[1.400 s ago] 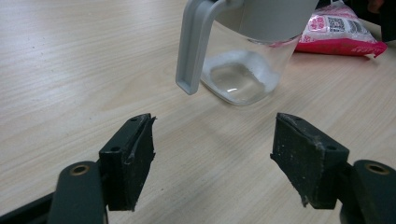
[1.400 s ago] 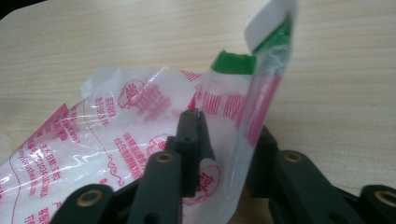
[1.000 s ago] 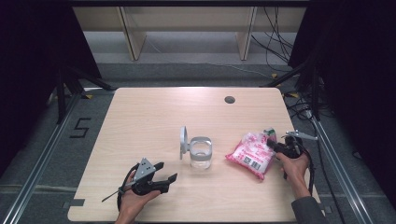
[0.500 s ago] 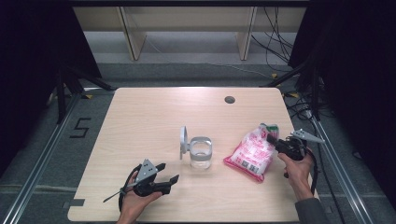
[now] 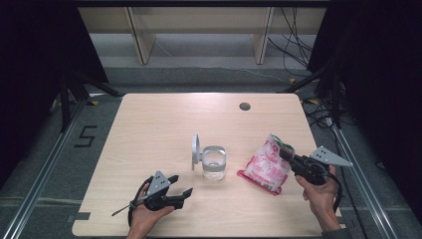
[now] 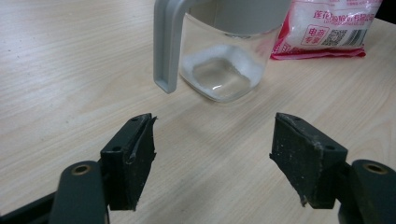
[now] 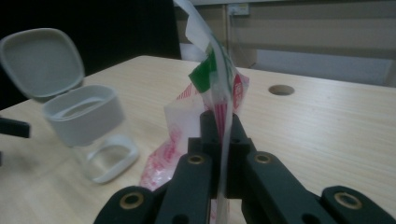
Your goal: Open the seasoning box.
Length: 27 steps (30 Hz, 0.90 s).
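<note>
A clear glass jar (image 5: 214,165) with a grey collar and an open flip lid (image 5: 195,151) stands mid-table; a little white powder lies at its bottom (image 6: 219,74). To its right a pink-and-white bag (image 5: 265,165) leans up off the table, its lower end on the wood. My right gripper (image 5: 286,154) is shut on the bag's top edge, which is pinched between the jaws (image 7: 219,128). My left gripper (image 5: 180,185) rests low near the front edge, left of the jar. It stands open and holds nothing (image 6: 215,154), and it points at the jar (image 6: 224,60).
The light wooden table (image 5: 164,124) has a round cable hole (image 5: 244,106) at the back right. A shelf unit's legs and cables lie on the floor beyond. Dark curtains flank both sides.
My right gripper has risen and drawn toward the right front, pulling the bag's top end up so the bag tilts off the table. The left gripper has not moved.
</note>
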{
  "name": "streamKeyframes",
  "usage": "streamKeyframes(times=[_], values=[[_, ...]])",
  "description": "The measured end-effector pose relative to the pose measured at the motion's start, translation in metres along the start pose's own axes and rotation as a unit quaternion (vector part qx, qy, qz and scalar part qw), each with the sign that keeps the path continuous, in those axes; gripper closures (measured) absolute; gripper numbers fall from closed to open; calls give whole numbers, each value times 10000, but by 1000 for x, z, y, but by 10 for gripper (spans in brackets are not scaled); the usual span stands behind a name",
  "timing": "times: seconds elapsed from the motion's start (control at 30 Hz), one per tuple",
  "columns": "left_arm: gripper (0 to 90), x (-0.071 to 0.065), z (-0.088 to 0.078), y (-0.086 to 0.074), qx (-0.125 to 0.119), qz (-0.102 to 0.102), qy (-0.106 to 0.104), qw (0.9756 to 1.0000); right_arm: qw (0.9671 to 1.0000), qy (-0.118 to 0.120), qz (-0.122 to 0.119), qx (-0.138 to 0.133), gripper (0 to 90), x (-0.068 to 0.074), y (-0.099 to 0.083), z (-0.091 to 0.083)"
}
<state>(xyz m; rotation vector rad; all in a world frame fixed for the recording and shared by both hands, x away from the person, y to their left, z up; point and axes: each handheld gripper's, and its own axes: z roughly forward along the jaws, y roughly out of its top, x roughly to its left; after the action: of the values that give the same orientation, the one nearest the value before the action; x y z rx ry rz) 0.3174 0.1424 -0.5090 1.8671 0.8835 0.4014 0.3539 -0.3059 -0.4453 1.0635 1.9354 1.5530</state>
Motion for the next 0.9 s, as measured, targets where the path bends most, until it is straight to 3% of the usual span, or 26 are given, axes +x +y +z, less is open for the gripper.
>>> streamKeyframes(times=[0.1, 0.17, 0.23, 0.3, 0.4, 0.43, 0.47, 0.5, 0.57, 0.6, 0.7, 0.73, 0.9], values=[[292, -1, 1, 0, 4, 38, 22, 10000, 9996, 261, -113, -22, 900, 15, -1, -9], [291, -1, 1, 0, -7, 4, -11, 10000, 9995, 281, -130, -49, 900, 20, -2, -11], [291, -3, 2, 0, 24, 48, -30, 10000, 9997, 249, 31, -45, 900, 24, -3, -14], [290, -3, 3, 0, 39, 54, -37, 10000, 9995, 296, -68, 33, 900, 23, -1, -15], [290, -8, 6, 0, 68, 45, -88, 9999, 9992, 376, 144, 49, 900, 27, 1, -16], [289, -9, 7, 0, 30, 63, -119, 9999, 9992, 387, -53, -33, 900, 25, 2, -14], [289, -9, 6, 0, 124, 142, -102, 9998, 9987, 481, 158, 16, 900, 27, 3, -15], [289, -9, 6, 0, 124, 142, -102, 9998, 9987, 481, 158, 16, 900, 27, 3, -15], [289, -11, 8, 0, 39, 64, -185, 9998, 9983, 507, 279, 12, 900, 33, 6, -15], [289, -11, 8, -1, 67, 44, -180, 9998, 9988, 491, 0, 24, 900, 37, 10, -14], [290, -14, 8, 0, -53, -113, -183, 9998, 9986, 527, -83, 14, 900, 41, 13, -12], [290, -19, 9, 3, -250, -297, -265, 9989, 9988, 490, -48, -15, 900, 45, 14, -9], [286, -35, 14, 10, -280, -11, -381, 9989, 9981, 605, 56, -36, 900, 49, 22, -2]])
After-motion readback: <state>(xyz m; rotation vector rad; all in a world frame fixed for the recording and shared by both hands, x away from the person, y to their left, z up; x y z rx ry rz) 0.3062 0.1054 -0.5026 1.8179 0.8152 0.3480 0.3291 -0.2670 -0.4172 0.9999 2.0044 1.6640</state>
